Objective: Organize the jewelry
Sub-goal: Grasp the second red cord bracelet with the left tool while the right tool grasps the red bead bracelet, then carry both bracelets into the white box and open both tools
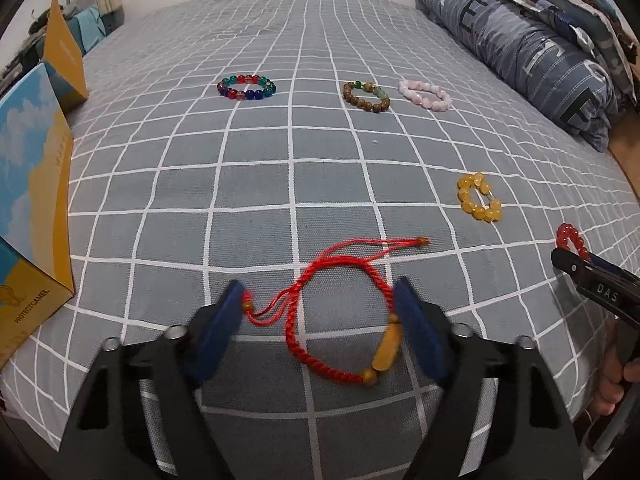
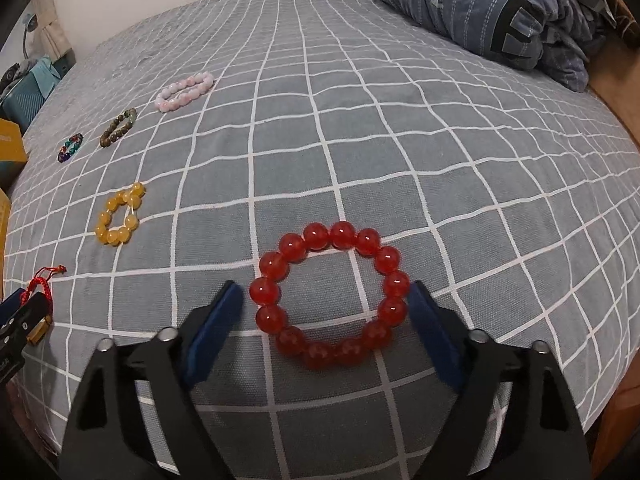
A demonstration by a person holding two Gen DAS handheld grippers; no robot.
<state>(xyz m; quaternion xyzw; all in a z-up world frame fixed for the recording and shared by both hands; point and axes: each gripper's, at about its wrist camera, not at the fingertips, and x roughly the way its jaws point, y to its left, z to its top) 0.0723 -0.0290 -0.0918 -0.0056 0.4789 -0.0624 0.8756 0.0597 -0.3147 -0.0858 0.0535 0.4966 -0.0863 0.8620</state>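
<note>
left gripper [image 1: 320, 312]: we're straddling the red cord bracelet [image 1: 340, 320] near the bed's near edge, jaws partly open, one pad right at the amber bead side, the other by the knot. Nothing's lifted yet; can't say the pads are pressing.

right gripper [image 2: 326, 312]: we're bracketing the red bead bracelet [image 2: 330, 294], also by the near edge. The right pad is just about at the beads, the left one is apart, so we're not gripping yet.

step: we're reckoning this is the double pick-up, both tools down on the checked bedspread [image 2: 400, 140].

next move: we're guessing both jaws need to pinch in until the beads or cord are caught, then lift. The cord one looks floppy, so it could slip.

further out: the yellow bead bracelet [image 1: 479, 197] is sitting mid-bed toward the right edge.

far row: multicolour bracelet [image 1: 247, 87], brown bracelet [image 1: 366, 96] and pink bracelet [image 1: 425, 95] are waiting nearer the far edge.

left edge: yellow box [image 1: 32, 208], probably the drop-off, though we're only guessing.
</note>
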